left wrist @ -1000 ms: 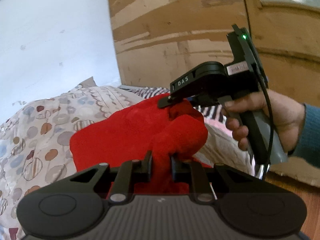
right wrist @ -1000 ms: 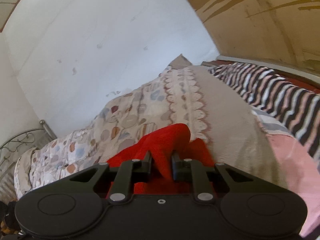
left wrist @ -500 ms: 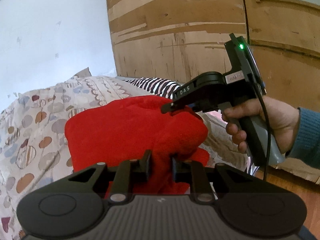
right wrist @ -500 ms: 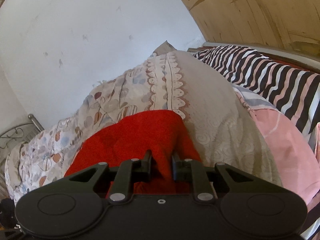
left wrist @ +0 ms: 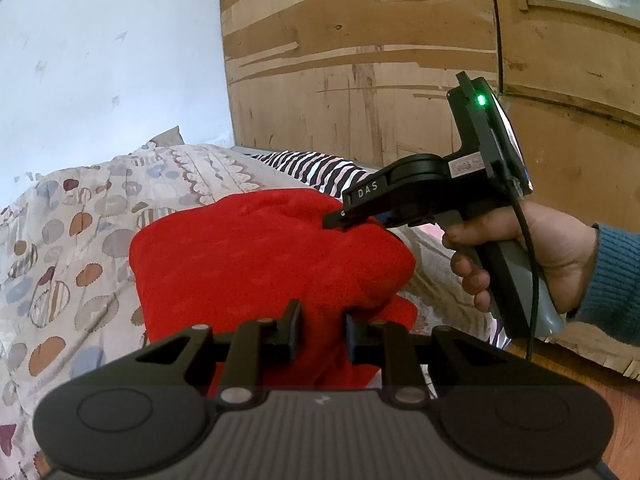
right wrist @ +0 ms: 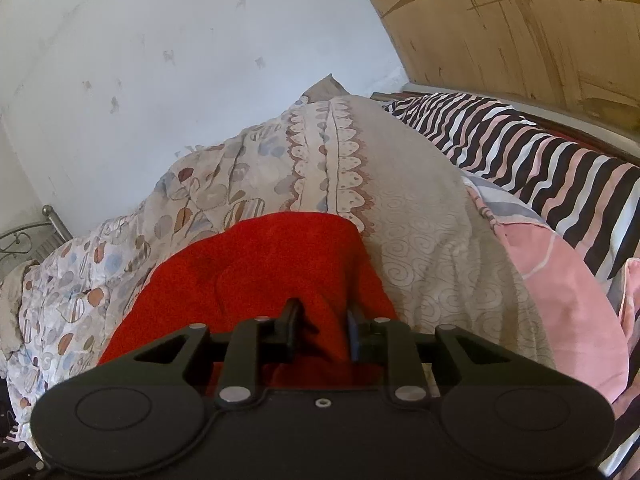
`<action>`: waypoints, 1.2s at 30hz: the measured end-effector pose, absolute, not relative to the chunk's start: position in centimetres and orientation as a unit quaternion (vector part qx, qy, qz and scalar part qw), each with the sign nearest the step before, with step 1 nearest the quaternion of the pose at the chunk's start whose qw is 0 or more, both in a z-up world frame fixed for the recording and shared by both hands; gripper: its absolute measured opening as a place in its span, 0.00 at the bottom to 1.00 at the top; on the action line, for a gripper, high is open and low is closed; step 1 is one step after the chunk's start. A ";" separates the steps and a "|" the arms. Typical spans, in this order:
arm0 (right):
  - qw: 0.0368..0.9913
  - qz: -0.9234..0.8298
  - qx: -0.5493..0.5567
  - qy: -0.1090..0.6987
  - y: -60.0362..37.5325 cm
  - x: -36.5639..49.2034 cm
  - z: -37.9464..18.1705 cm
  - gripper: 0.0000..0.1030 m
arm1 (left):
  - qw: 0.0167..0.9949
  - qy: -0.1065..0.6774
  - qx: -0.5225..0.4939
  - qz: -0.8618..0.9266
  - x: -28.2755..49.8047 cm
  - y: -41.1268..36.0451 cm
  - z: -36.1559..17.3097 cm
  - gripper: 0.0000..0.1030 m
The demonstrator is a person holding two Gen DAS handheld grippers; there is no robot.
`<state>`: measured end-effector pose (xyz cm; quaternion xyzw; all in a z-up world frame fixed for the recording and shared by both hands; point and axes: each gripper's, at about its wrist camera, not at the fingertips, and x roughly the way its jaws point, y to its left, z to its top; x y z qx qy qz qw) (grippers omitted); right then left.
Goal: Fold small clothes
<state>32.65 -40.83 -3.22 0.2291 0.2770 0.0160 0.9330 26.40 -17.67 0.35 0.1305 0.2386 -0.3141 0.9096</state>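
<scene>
Red garment (left wrist: 256,264) lies on the bed, on the patterned quilt (left wrist: 72,232), toward its near edge; striped bedding (right wrist: 532,160) runs along the far right side.

Left gripper (left wrist: 320,326): a bunched fold of the red fabric sits between the jaws and the pads press on it. The gap looks narrow; the grip is on cloth only.

Right gripper (right wrist: 322,332): jaws opening at this moment, with red fabric between them. The cloth appears to fill the gap and touch both pads. In the left wrist view this tool's tip (left wrist: 340,216) rests at the garment's far right corner, with a hand (left wrist: 532,256) on the grip.

Handling, judged: thick fleece-like knit, soft, light, not slippery or fragile. It bunches rather than creasing sharply. Best taken at corners or along a hem, pinching both layers.

Writing: "DAS" in white on the right tool's side. A small label further back is unreadable.
</scene>
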 end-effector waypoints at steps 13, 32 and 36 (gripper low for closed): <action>0.936 0.012 0.211 0.281 -40.4 32.4 -3.0 0.46 | 0.911 0.241 0.054 -0.330 25.6 -15.5 1.3 0.75; 0.937 0.019 0.234 0.258 -39.8 28.2 -1.7 0.96 | 0.882 0.360 -0.247 -0.181 31.8 -2.5 -3.1 0.99; 0.944 0.067 0.217 0.239 -38.6 25.3 -0.9 0.99 | 0.887 0.355 -0.232 -0.184 31.5 -2.8 -3.4 0.99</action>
